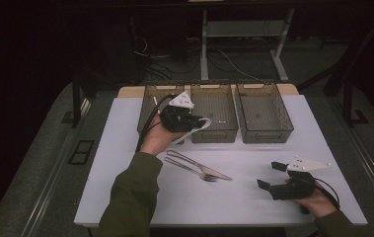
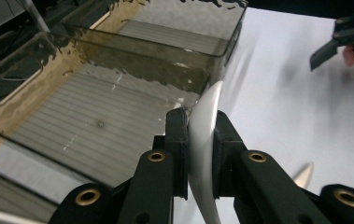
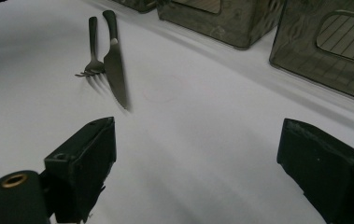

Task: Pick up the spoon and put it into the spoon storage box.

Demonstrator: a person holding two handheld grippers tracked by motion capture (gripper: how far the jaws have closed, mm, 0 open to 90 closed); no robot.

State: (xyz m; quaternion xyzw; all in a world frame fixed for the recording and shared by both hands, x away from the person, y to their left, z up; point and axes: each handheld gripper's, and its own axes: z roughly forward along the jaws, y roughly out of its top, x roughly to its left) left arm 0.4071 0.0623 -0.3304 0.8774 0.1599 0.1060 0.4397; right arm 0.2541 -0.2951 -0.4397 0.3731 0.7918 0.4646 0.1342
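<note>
A: Left gripper [image 2: 198,140]: jaws clamped on a white spoon [image 2: 202,135], held edge-on above the near wall of the leftmost bin [image 1: 147,111]. Spoon is not yet in the bin.

B: Right gripper [image 3: 195,158]?

A: Jaws spread wide, nothing between them, hovering low over the bench [image 1: 253,207], well to the right of the bins.

B: Progress?

A: Judged early. All three bins look bare inside; the fork [image 1: 192,170] and knife [image 1: 199,167] lie side by side on the bench in front of the bins, untouched.

B: Room?

A: Plenty. The bin row sits along the far edge; the spoon must clear the near rim. Open bench lies between cutlery and right gripper.
</note>
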